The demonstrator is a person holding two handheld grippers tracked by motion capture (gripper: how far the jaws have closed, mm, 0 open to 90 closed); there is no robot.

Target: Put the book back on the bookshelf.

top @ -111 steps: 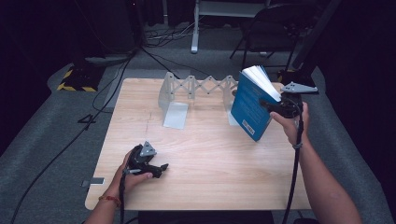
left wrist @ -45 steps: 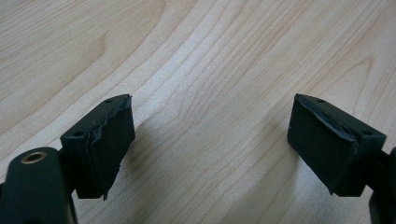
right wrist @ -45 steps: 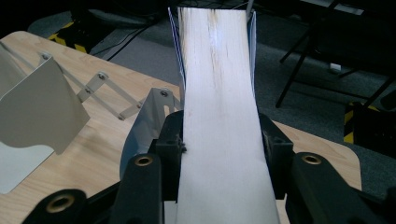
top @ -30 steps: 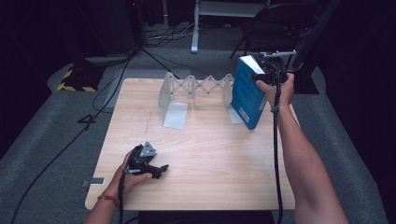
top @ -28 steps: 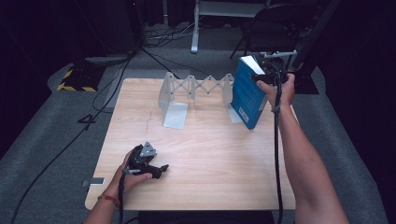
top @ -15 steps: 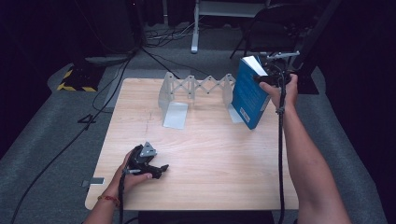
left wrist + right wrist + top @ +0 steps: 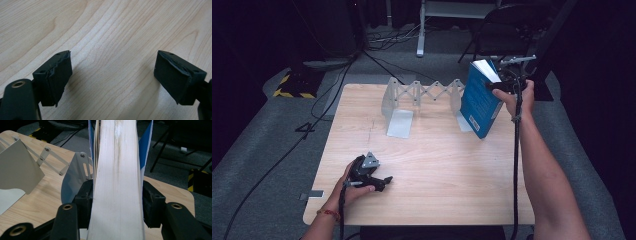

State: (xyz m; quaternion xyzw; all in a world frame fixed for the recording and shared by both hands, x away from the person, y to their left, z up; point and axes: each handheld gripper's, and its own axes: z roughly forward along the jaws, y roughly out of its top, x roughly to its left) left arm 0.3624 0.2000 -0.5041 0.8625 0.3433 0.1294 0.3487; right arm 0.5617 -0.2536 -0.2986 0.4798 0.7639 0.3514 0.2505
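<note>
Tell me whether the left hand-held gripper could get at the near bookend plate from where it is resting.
Probably yes. The left hand-held gripper lies open on the table, and only bare wood lies between it and the bookend plate. The blue book stands off to the right.

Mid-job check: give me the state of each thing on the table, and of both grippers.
Blue-covered paperback book: standing tilted against the rack's right end plate, page block between the right gripper's jaws.
Grey metal expanding book rack: stretched open, no book between its plates.
Right gripper: jaws just been opening, book between them.
Left gripper: open, holding nothing, on the light wooden table.
</note>
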